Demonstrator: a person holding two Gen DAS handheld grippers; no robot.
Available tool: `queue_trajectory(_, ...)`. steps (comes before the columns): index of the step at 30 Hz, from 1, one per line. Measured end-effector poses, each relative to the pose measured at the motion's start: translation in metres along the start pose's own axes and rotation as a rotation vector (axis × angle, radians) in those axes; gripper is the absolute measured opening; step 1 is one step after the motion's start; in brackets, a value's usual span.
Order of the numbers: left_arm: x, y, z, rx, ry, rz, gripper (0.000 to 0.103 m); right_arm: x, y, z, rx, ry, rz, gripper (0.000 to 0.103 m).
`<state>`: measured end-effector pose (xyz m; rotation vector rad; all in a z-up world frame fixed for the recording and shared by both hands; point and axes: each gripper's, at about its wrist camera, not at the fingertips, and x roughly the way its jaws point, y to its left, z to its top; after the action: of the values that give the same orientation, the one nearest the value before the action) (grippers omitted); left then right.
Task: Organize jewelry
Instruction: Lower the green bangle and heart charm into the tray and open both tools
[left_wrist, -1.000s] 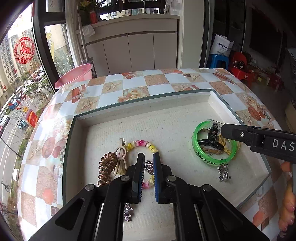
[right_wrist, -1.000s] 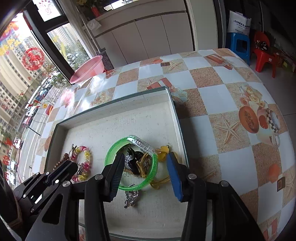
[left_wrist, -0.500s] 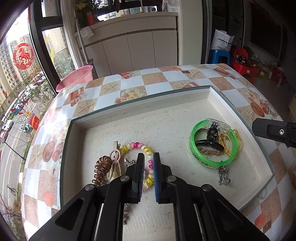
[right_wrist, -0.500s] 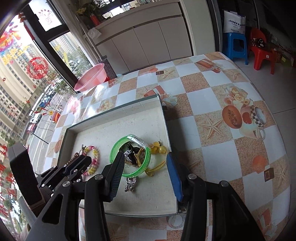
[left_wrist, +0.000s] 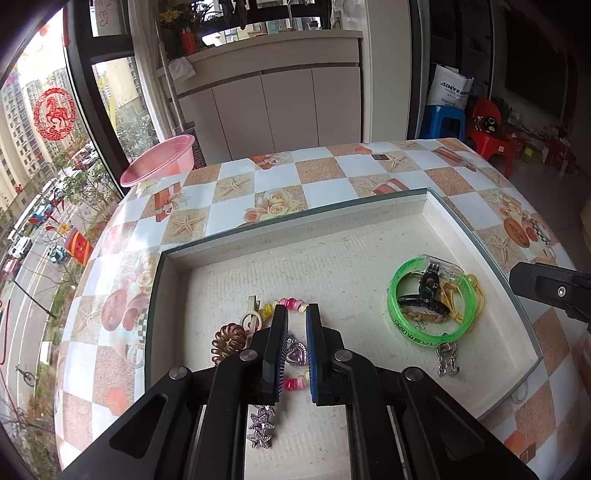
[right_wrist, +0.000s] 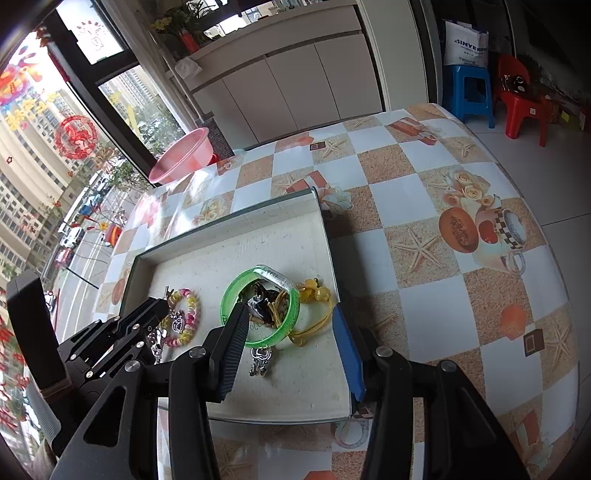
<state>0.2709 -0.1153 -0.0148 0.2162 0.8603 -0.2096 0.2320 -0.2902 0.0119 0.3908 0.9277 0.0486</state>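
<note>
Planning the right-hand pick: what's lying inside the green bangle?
Inside the green bangle lie a black claw clip, a tan braided band and part of a yellow cord. The right view's near finger covers that side; anything beneath the clip is hidden.

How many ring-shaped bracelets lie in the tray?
2. The green bangle lies on the tray's right side; the beaded bracelet lies on its left side, under the left tongs. Others may be hidden in the pile.

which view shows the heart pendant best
The left wrist view: the heart pendant sits close up between the left gripper's fingers, purple stone clear. The right wrist view shows it only small, off to the left, beside the bead bracelet.
</note>
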Motion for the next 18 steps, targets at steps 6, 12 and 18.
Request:
queue_trajectory(6,-0.009,0.015,-0.002,-0.042,-0.06,0.087,0.103,0.004,0.001,-0.001,-0.026,0.017,-0.045,0.053)
queue_trajectory(12,-0.003,0.021,-0.008,-0.029,-0.066,0.107,0.103,0.01,0.006,-0.004,-0.048,0.027,-0.06,0.053)
queue_trajectory(18,0.004,0.032,-0.013,-0.045,-0.036,0.114,0.103,0.016,0.02,-0.007,-0.102,0.032,-0.069,0.085)
